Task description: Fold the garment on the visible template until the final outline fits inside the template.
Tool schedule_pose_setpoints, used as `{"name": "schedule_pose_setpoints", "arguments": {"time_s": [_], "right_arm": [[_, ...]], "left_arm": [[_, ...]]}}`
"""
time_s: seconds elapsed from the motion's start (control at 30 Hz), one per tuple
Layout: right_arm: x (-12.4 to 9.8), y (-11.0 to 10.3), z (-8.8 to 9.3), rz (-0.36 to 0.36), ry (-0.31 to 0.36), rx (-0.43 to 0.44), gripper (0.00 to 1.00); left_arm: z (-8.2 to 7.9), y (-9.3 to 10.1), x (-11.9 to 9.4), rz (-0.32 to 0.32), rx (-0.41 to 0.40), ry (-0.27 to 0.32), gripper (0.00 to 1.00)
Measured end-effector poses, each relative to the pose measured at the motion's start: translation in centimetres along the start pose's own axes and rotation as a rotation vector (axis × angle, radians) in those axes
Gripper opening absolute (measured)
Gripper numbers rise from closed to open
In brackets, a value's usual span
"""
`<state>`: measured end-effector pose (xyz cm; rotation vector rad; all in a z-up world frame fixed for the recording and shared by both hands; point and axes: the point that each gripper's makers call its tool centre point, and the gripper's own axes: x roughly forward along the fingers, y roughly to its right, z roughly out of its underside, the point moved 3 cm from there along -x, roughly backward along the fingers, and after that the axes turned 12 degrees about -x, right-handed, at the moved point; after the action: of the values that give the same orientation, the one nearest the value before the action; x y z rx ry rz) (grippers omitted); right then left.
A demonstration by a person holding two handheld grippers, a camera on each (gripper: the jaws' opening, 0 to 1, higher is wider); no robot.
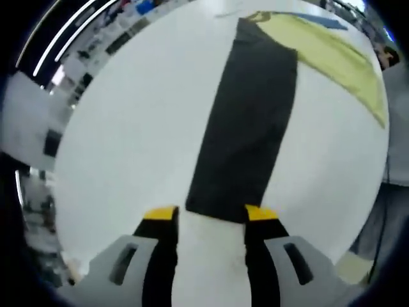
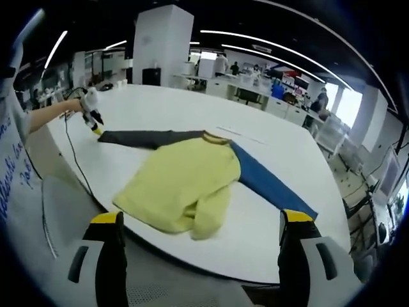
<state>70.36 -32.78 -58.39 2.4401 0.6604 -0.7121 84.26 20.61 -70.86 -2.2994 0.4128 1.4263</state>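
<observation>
Left gripper [image 1: 211, 214] open w/ nothing held, cuff of long dark-grey fabric sleeve [image 1: 246, 128] just ahead at lower centre, long axis running up-frame to yellow sweater body [image 2: 185, 185]; right gripper [image 2: 201, 220] wide open, empty, farther back.

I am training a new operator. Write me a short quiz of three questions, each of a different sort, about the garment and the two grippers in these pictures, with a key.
1. True or false: the left gripper is shut on the end of the dark grey sleeve.
2. Multiple choice: what colour is the garment's body? A) red B) pale yellow C) white
3. Fill in: the sleeve opposite the dark grey one is ____.

Key
1. False: its fingers stand apart at the sleeve's end, not closed on it.
2. B
3. blue. It lies stretched out on the white table, and the right gripper is open, back from the table's edge.
</observation>
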Motion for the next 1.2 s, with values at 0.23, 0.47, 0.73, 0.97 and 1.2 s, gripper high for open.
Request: {"name": "schedule_pose_setpoints", "arguments": {"time_s": [0.23, 0.47, 0.73, 0.97, 1.2], "right_arm": [[-0.1, 0.9, 0.6, -0.015, 0.009, -0.011, 1.00], [0.2, 1.8, 1.1, -0.028, 0.021, -0.020, 1.00], [0.5, 2.5, 1.6, -0.064, 0.035, -0.043, 1.00], [0.2, 3.4, 2.3, -0.083, 0.042, -0.063, 1.00], [0.0, 4.1, 2.8, -0.108, 0.053, -0.079, 1.00]], "left_arm": [[-1.3, 1.6, -2.0, 0.001, -0.023, 0.073, 0.53], [-2.4, 3.4, -4.1, 0.044, -0.036, 0.166, 0.66], [-2.3, 6.3, -5.3, 0.144, -0.139, 0.223, 0.72], [-3.1, 7.9, -6.3, 0.161, -0.140, 0.283, 0.84], [-3.3, 9.8, -6.9, 0.179, -0.159, 0.321, 0.90]]}}
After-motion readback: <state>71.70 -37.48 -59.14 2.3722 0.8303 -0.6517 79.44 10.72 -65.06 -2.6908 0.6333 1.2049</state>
